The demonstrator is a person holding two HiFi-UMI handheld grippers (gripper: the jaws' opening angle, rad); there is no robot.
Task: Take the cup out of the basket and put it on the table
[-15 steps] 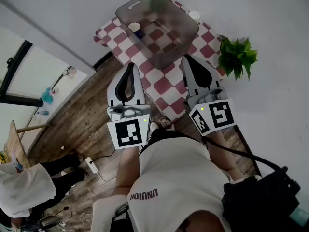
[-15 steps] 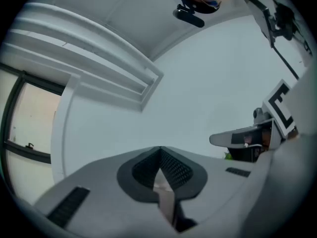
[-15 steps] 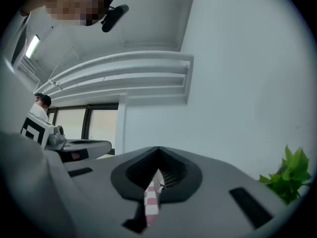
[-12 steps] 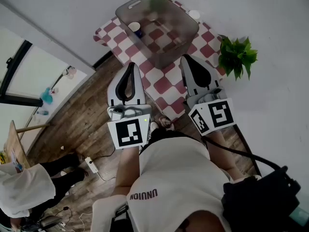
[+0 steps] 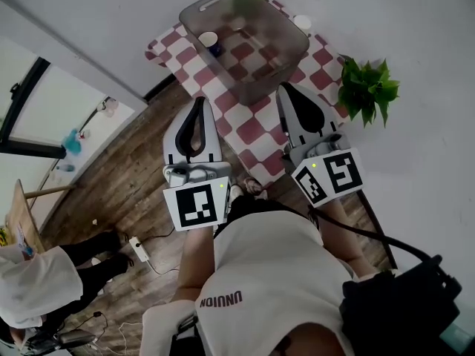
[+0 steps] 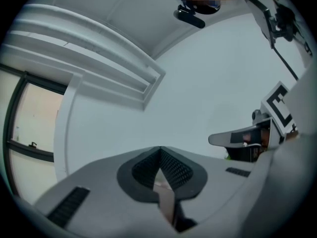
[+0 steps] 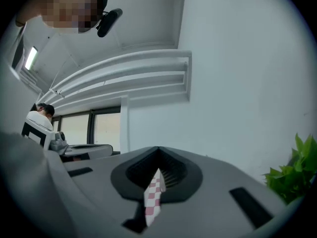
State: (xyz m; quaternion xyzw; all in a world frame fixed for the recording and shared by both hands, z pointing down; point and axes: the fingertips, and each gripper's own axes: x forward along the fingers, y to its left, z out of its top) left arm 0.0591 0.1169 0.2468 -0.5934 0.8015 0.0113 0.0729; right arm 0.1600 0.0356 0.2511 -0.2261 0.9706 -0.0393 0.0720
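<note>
"UNUION" on the white shirt point(image 5: 260, 269)

Cup point(image 5: 209, 41): small, pale rim, dark blue below, upright inside the basket at its left side, seen through the wall. Basket point(image 5: 261, 65): translucent grey, rounded rectangle, open top, standing on the table's far half. Table point(image 5: 252, 132): red-and-white check, set against the far wall.

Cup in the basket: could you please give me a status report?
Left tool and right tool shut, empty, short of the basket. Cup untouched inside it. Nothing seen blocking the approach.
</note>
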